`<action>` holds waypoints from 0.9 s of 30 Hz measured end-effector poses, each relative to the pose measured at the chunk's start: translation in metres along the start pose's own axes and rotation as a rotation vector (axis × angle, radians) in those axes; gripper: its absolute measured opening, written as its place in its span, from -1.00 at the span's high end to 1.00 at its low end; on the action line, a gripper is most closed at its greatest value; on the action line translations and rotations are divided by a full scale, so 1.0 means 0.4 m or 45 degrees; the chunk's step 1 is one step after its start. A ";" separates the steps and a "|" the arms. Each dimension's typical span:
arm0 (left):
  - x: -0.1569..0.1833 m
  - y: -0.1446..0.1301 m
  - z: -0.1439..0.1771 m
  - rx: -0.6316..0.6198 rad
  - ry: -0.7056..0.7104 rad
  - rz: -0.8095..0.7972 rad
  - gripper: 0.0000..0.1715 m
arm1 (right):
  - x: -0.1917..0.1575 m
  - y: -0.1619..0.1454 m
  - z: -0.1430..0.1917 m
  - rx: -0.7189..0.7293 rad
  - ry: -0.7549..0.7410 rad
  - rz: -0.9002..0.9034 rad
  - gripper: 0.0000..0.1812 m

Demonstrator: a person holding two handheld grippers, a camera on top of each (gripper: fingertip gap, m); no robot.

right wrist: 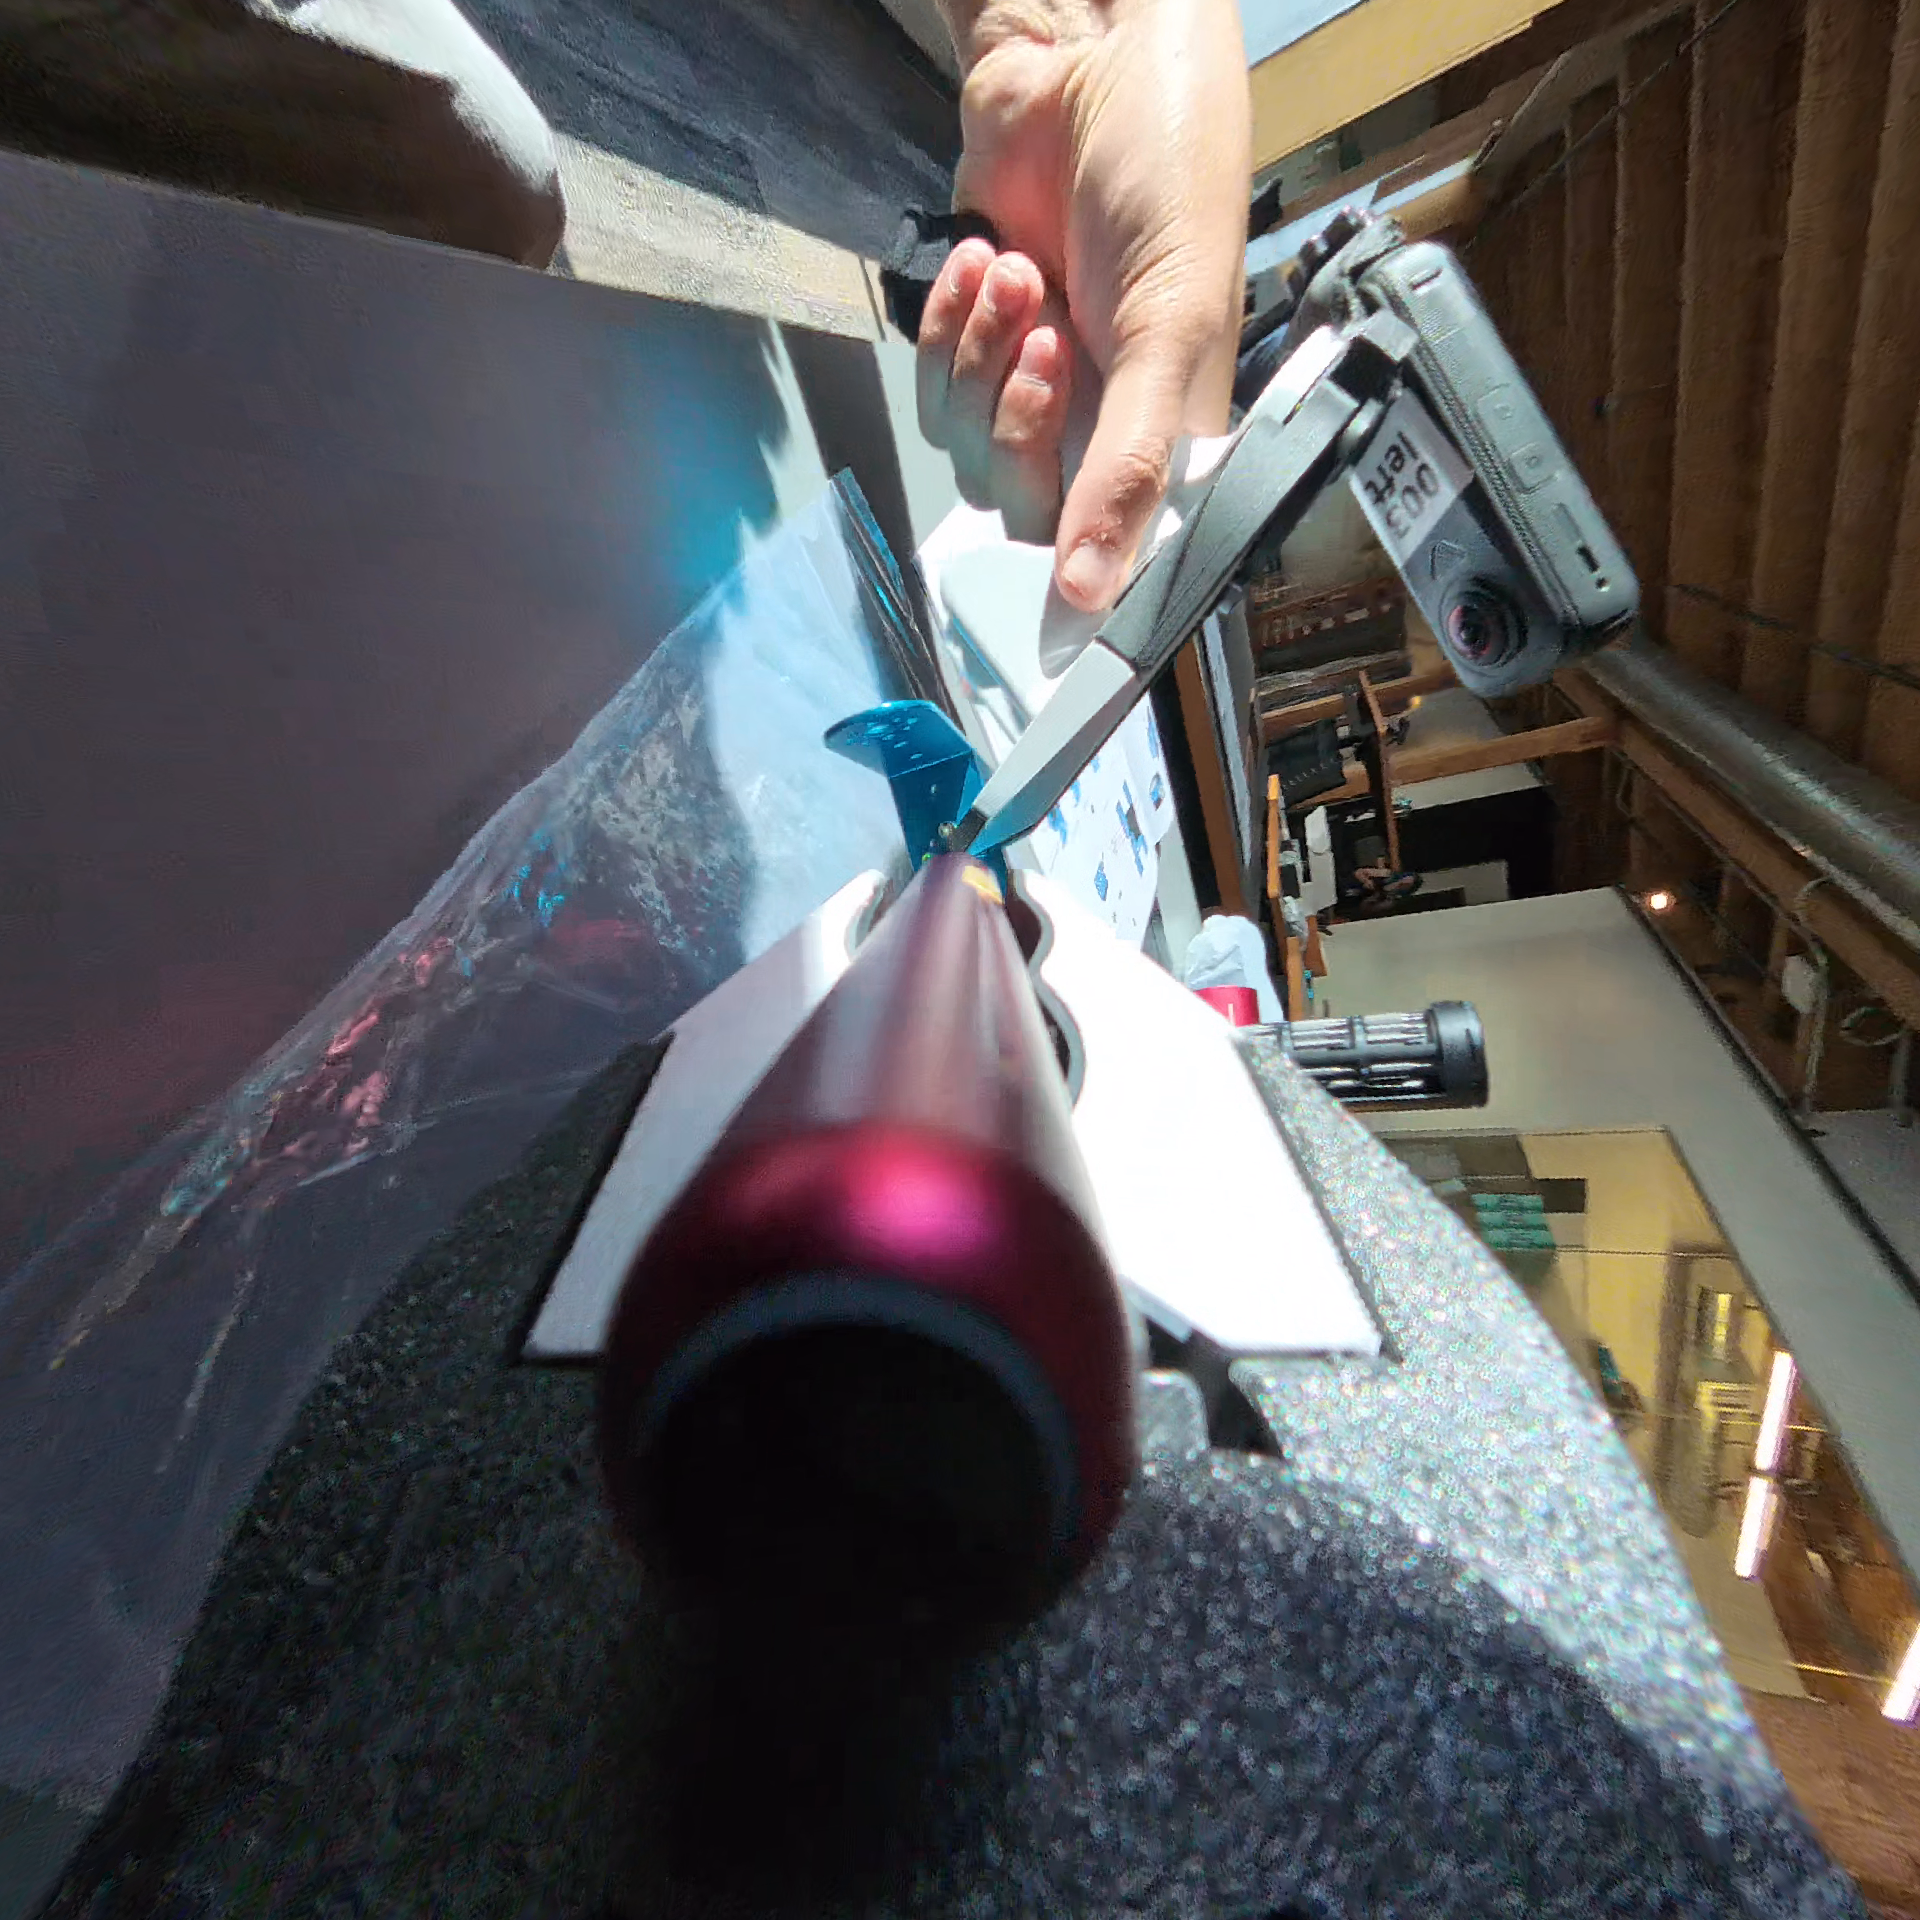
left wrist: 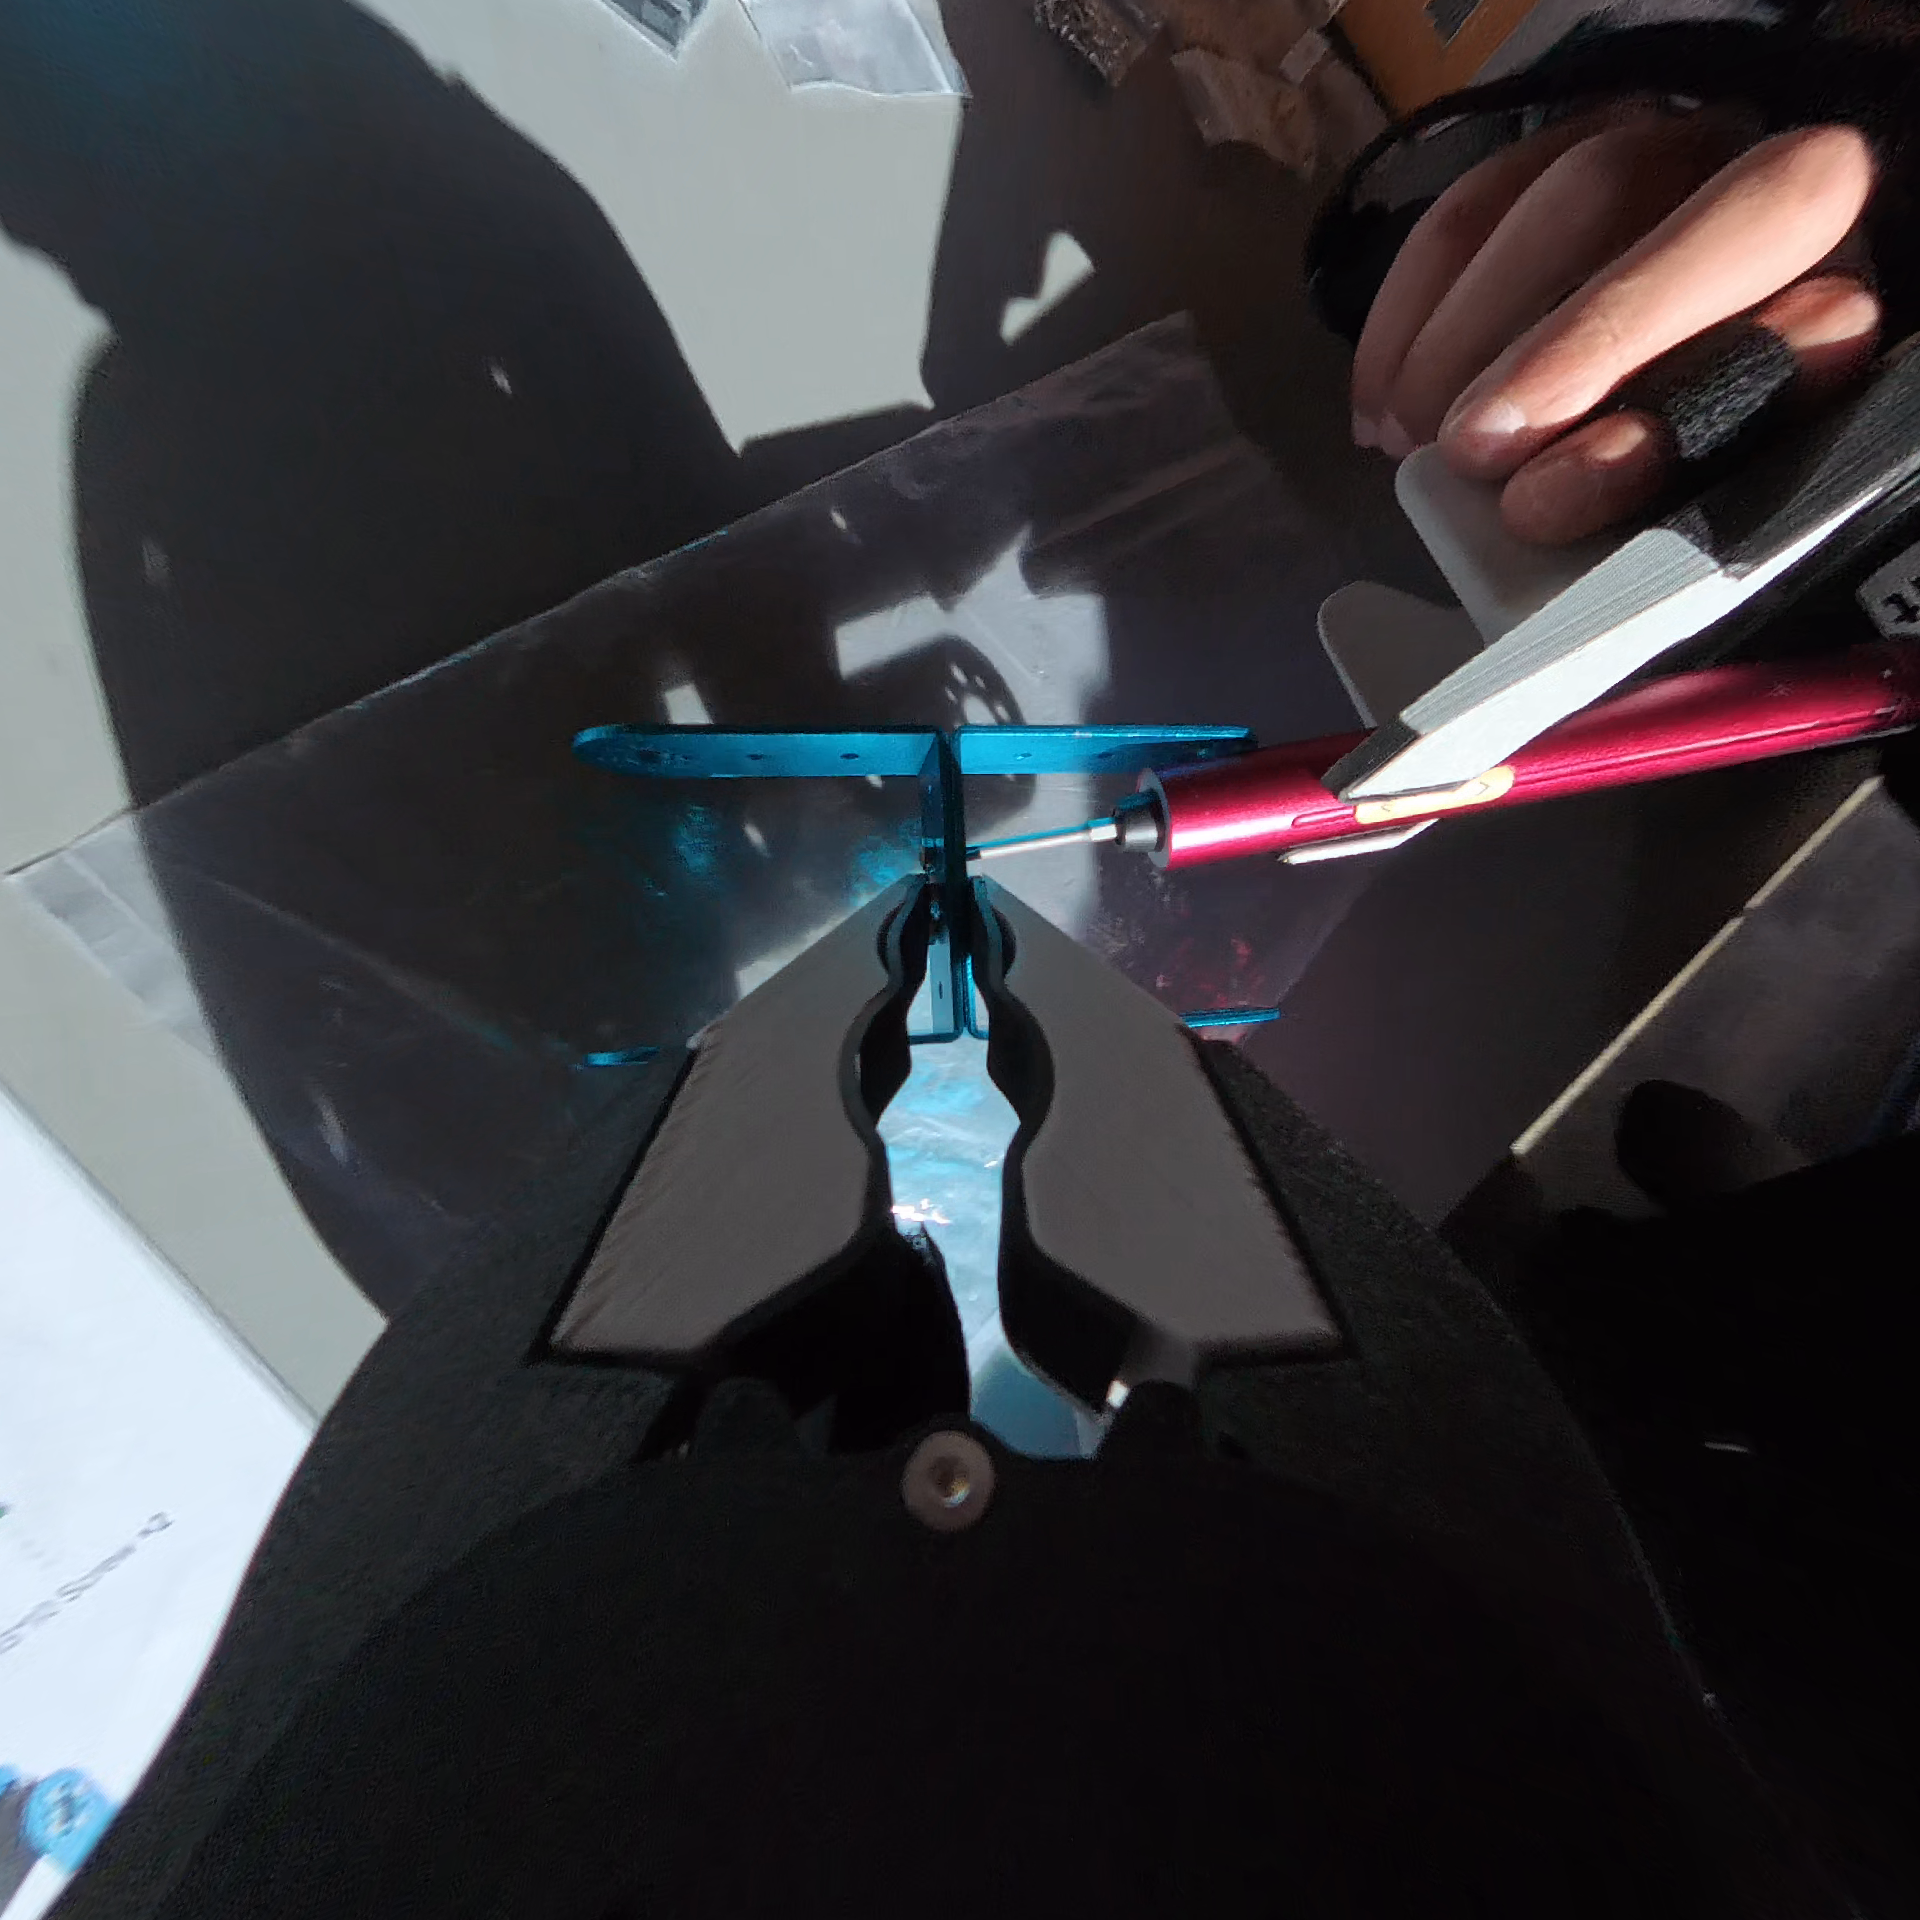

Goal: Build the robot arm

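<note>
Fingers of my left gripper (left wrist: pixel 948 899) sit narrow, pinching the upright plates of two blue brackets (left wrist: pixel 940 800) at mid-frame, over a clear plastic sheet (left wrist: pixel 499 831) on the table (left wrist: pixel 312 260). My right gripper (right wrist: pixel 951 894) clamps a red screwdriver (right wrist: pixel 883 1174); in the left wrist view its thin bit (left wrist: pixel 1044 840) touches the brackets from the right. A hand (left wrist: pixel 1621 343) shows at upper right.
</note>
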State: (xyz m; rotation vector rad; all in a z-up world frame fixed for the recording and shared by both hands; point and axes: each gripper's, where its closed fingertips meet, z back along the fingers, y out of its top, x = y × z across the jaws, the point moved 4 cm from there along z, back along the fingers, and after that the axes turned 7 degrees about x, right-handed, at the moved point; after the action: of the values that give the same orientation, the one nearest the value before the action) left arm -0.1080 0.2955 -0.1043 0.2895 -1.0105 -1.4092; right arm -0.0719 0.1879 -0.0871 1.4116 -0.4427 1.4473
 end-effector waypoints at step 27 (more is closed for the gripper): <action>0.217 -0.163 0.100 0.534 0.411 -0.264 0.68 | -0.033 -0.071 0.042 -0.370 0.070 -0.595 0.53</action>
State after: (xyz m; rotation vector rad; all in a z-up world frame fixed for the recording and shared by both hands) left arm -0.1941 0.2196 -0.0920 0.9235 -1.0181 -1.2693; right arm -0.0422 0.1805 -0.1053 1.1432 -0.2523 0.9952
